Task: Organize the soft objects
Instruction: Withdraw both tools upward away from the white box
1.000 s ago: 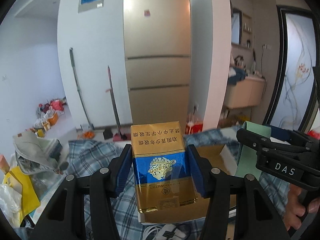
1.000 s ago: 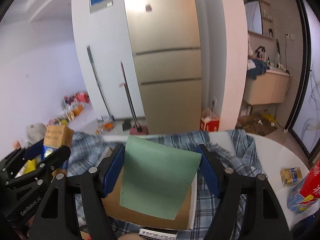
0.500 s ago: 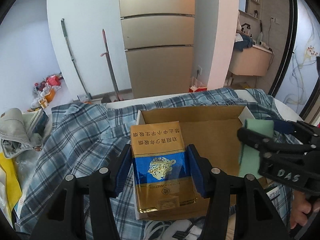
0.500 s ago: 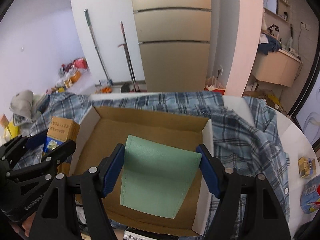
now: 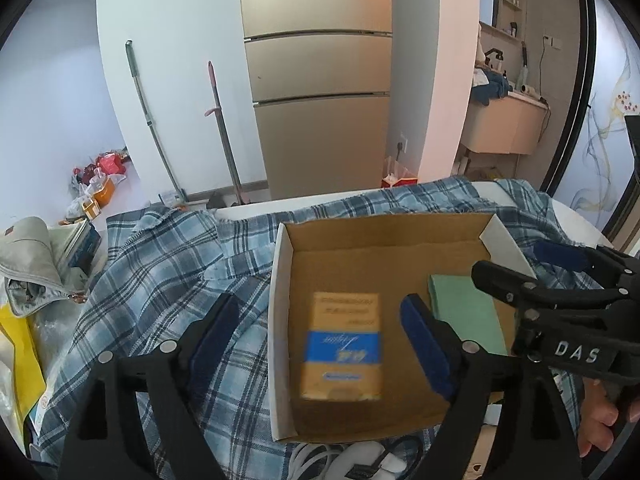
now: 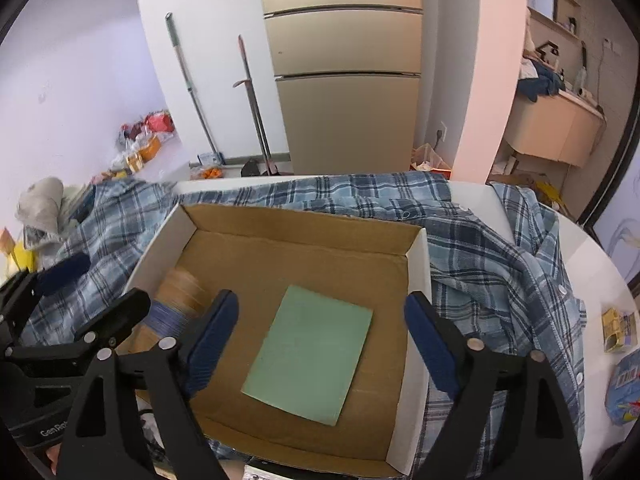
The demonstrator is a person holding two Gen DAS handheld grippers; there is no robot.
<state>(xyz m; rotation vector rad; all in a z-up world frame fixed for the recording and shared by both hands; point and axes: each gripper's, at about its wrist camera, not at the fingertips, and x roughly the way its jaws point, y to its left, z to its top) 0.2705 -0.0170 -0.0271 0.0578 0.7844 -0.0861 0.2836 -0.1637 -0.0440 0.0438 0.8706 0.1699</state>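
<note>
A gold and blue pack (image 5: 340, 344), blurred, is in the left half of the open cardboard box (image 5: 280, 280), below and between the pads of my left gripper (image 5: 320, 340). Its jaws are opening and touch nothing. A flat green pad (image 6: 312, 352) lies on the floor of the box (image 6: 416, 264), under my right gripper (image 6: 320, 336), whose jaws are also opening with the pads clear of it. In the left wrist view the green pad (image 5: 464, 320) and the right gripper (image 5: 520, 264) show at right. The right wrist view shows the pack (image 6: 180, 292) and the left gripper (image 6: 100, 288) at left.
The box rests on a blue plaid shirt (image 5: 160, 280) spread over a white table (image 6: 592, 248). White cables (image 5: 360, 456) lie at the box's near edge. Small packs (image 6: 618, 328) sit at the table's right. A grey bag (image 5: 32, 260) and a yellow bag (image 5: 16, 344) are at left.
Both grippers sank and tipped down over the box, then opened. The pack and the green pad left the pads and dropped into the box.
</note>
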